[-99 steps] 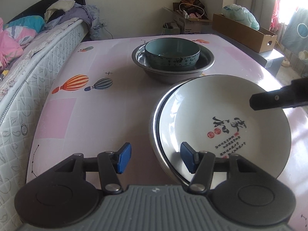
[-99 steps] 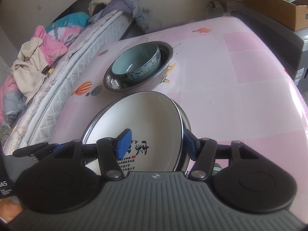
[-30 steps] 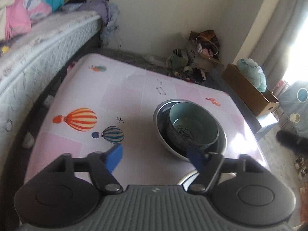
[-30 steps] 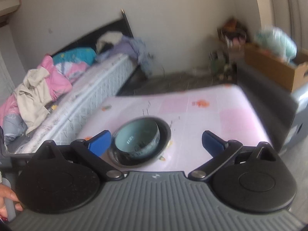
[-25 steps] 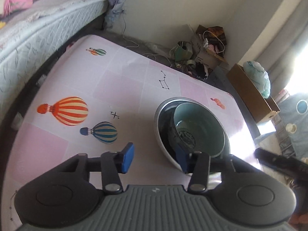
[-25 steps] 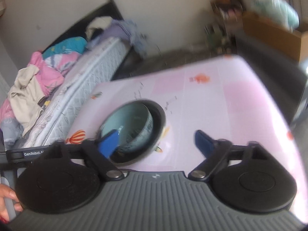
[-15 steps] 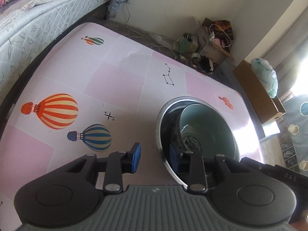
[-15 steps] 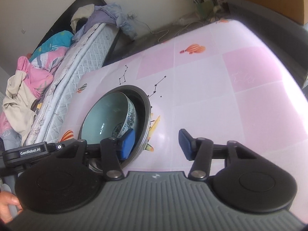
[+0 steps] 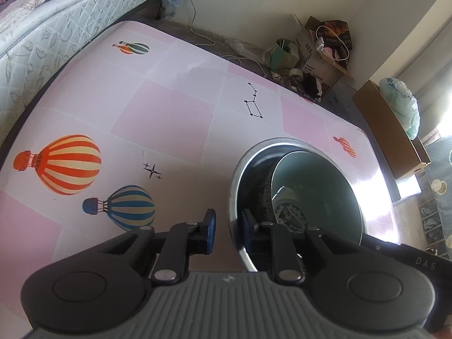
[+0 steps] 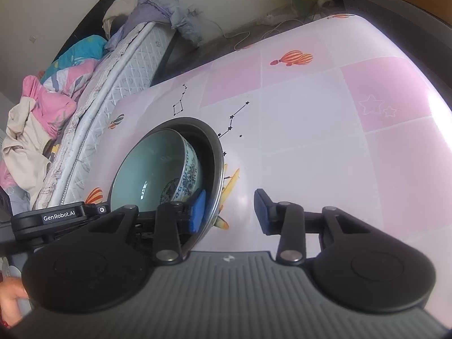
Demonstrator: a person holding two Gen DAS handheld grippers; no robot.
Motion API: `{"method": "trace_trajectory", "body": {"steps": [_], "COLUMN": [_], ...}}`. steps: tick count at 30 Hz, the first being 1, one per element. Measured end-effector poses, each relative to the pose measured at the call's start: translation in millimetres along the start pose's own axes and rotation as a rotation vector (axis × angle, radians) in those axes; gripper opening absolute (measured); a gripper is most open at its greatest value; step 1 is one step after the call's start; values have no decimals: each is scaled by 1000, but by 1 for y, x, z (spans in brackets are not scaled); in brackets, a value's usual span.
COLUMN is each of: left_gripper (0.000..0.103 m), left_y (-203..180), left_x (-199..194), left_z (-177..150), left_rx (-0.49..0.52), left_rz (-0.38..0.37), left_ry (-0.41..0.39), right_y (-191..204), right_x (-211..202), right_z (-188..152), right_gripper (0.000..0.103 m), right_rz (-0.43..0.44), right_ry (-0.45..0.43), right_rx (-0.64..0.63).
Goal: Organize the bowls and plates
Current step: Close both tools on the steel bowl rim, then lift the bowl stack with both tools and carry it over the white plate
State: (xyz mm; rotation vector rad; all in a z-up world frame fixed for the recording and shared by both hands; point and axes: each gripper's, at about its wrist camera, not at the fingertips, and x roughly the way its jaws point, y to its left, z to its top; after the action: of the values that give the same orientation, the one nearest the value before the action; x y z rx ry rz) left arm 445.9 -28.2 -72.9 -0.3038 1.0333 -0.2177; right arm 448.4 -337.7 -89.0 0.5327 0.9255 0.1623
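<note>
Left wrist view shows the left gripper (image 9: 227, 227) closing on the steel basin's (image 9: 236, 180) near-left rim, one pad outside and one inside, a small gap still visible on the outside. Mouth up on the worktop (image 9: 169, 107), the basin holds a teal bowl (image 9: 319, 186), also mouth up, which leans against the wall farther from this gripper. Across the basin, the right gripper (image 10: 229, 210) is closing too, its left pad inside the rim and its right pad well clear over the worktop.

Home bedroom, mattress (image 9: 70, 19), heaped bedding (image 10: 42, 104), cardboard boxes (image 9: 392, 132) on floor
</note>
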Motion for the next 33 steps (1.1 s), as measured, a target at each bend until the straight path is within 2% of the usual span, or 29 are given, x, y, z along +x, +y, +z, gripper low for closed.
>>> {"method": "trace_trajectory", "body": {"steps": [6, 10, 14, 22, 33], "left_gripper": [11, 11, 11, 11, 12], "left_y": [-4, -9, -9, -13, -18], "left_x": [4, 3, 0, -7, -10], "left_z": [-1, -3, -4, -3, -6], "left_rx": [1, 24, 23, 37, 58], "left_rz": [5, 29, 27, 43, 25], "left_ry": [-4, -19, -28, -40, -66], "right_y": [3, 8, 20, 20, 23], "right_x": [11, 14, 13, 8, -5], "right_z": [5, 5, 2, -1, 5], "right_gripper": [26, 10, 10, 10, 11], "right_rz": [1, 18, -24, -35, -46], "right_ry": [4, -9, -28, -45, -75], "right_rx": [0, -4, -56, -74, -93]}}
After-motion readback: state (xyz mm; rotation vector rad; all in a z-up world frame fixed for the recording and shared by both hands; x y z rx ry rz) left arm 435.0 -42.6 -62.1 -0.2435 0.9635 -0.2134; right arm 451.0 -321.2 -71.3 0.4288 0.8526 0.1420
